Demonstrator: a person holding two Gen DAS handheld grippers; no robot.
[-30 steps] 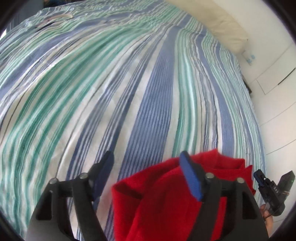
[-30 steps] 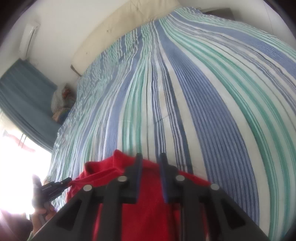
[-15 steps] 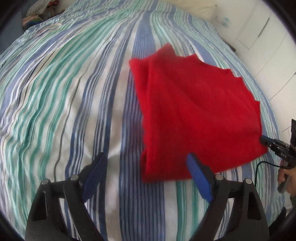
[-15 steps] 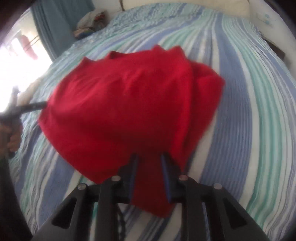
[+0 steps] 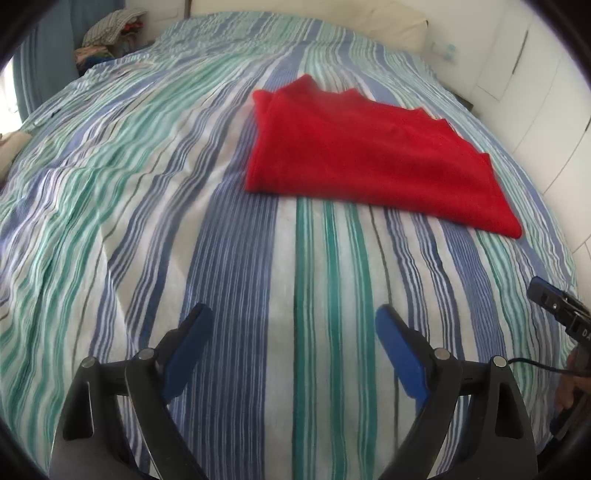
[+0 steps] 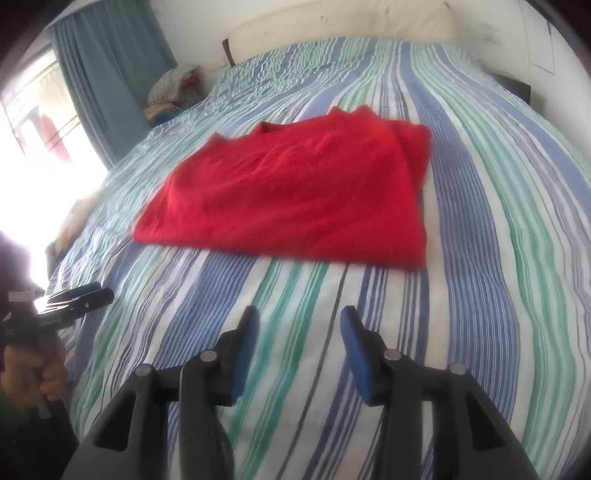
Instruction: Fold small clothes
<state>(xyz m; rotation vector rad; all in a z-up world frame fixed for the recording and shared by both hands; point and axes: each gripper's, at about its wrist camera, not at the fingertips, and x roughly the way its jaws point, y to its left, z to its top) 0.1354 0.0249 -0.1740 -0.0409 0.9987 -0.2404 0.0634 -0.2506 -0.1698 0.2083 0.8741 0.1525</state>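
garment: solid red, no print
bedspread: stripes on white, blue, navy, teal and mint green
left gripper: black frame, blue pads
right gripper: black frame, blue pads
curtain: plain dusty blue
headboard: cream
wall cabinets: white
clothes pile: mixed, checked grey-white on top

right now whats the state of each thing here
red garment: folded, flat on the bed, released
left gripper: open, empty
right gripper: jaws opening, nothing between them
bedspread: spread, lightly wrinkled
curtain: drawn aside
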